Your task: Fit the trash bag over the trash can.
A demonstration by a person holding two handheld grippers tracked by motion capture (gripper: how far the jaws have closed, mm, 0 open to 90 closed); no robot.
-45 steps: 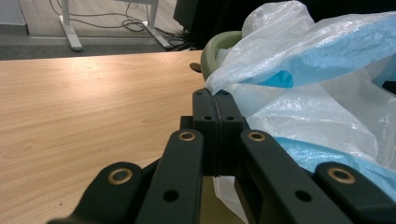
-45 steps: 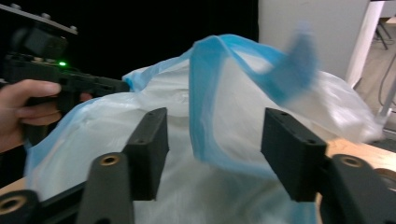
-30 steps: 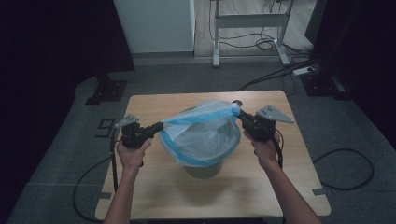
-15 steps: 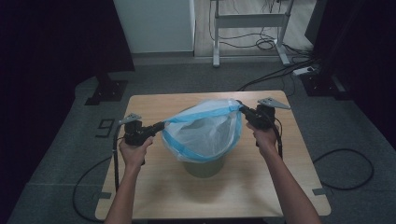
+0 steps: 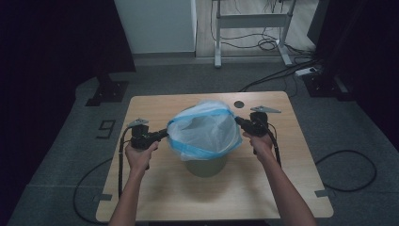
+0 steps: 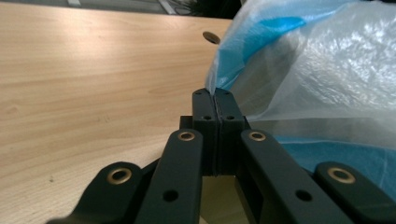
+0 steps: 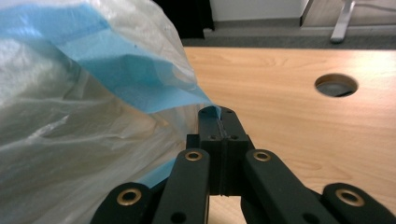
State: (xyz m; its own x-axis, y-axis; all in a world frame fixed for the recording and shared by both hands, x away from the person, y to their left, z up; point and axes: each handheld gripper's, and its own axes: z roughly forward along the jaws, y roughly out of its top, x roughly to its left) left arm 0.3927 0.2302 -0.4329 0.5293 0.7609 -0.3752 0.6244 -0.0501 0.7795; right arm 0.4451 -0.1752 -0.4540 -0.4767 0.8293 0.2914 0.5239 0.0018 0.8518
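A translucent plastic bag (image 5: 203, 132) with a blue rim band is stretched open above a grey-green bin (image 5: 205, 166) at the middle of the wooden table (image 5: 155, 193). My left gripper (image 5: 164, 133) is shut on the bag's left rim, and in the left gripper view its jaws (image 6: 214, 93) pinch the blue edge of the bag (image 6: 322, 79). My right gripper (image 5: 237, 121) is shut on the right rim; in the right gripper view the jaws (image 7: 219, 112) clamp the blue band of the bag (image 7: 93, 112). The bin's top is hidden under the bag.
A round cable hole (image 5: 239, 104) lies in the table (image 7: 289, 88) behind the bag, and it is the cable hole (image 7: 336, 85) just beyond my right gripper. Cables (image 5: 348, 165) trail on the floor at both sides. A desk frame (image 5: 251, 28) stands behind.
Both grippers have come down with the bag's rim, the right one more. The bag's mouth now sits lower over the bin and is pulled wider.
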